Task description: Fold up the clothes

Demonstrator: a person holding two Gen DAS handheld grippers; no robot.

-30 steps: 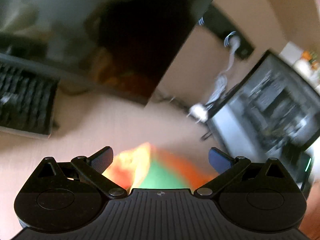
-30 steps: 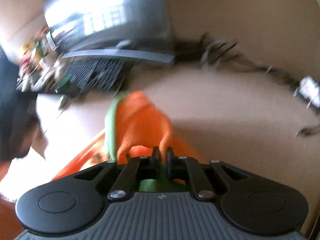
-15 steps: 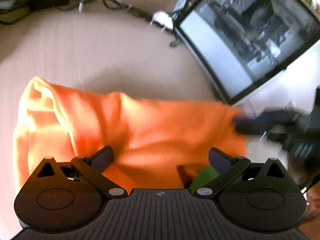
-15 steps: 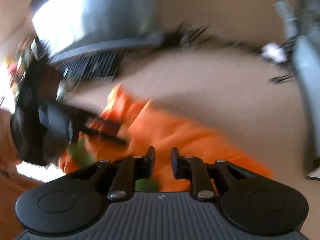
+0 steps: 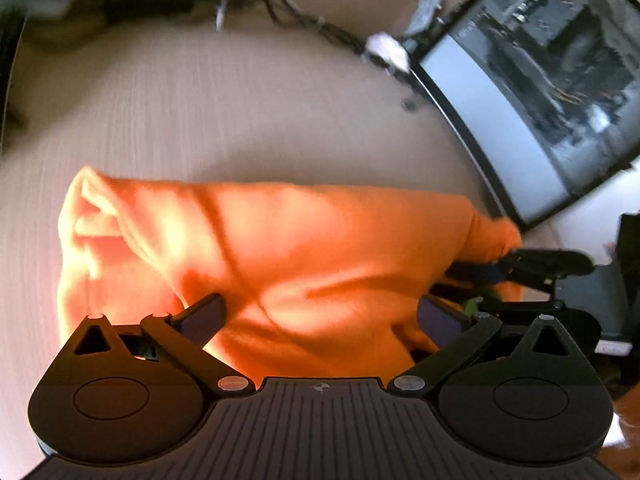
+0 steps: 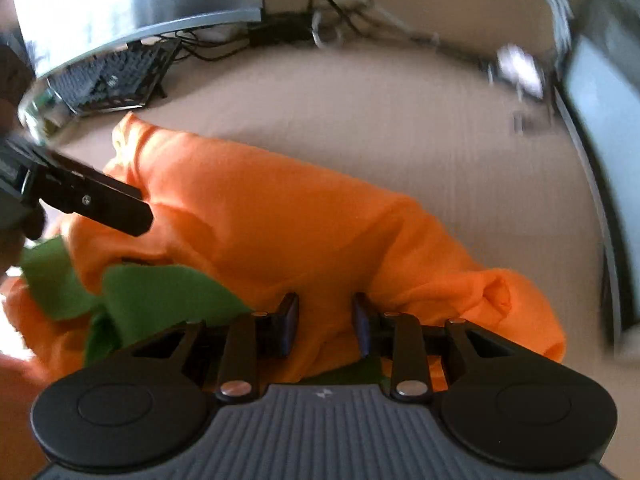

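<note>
An orange garment with green trim lies bunched on the beige table; it also shows in the right wrist view, where the green trim sits at the near left. My left gripper is wide open just above the garment's near part. My right gripper is partly open, its jaws standing either side of a fold of orange cloth without pinching it. The right gripper's fingers show at the garment's right end in the left wrist view. A finger of the left gripper shows over the garment's left side.
A computer case with a glass side stands at the right. Cables and a white plug lie at the table's back. A monitor and a black keyboard stand at the back left. The table is bare behind the garment.
My right gripper was shut on the orange cloth a second ago and has opened. The garment now lies spread wider on the table. My left gripper swung down over it, still open.
</note>
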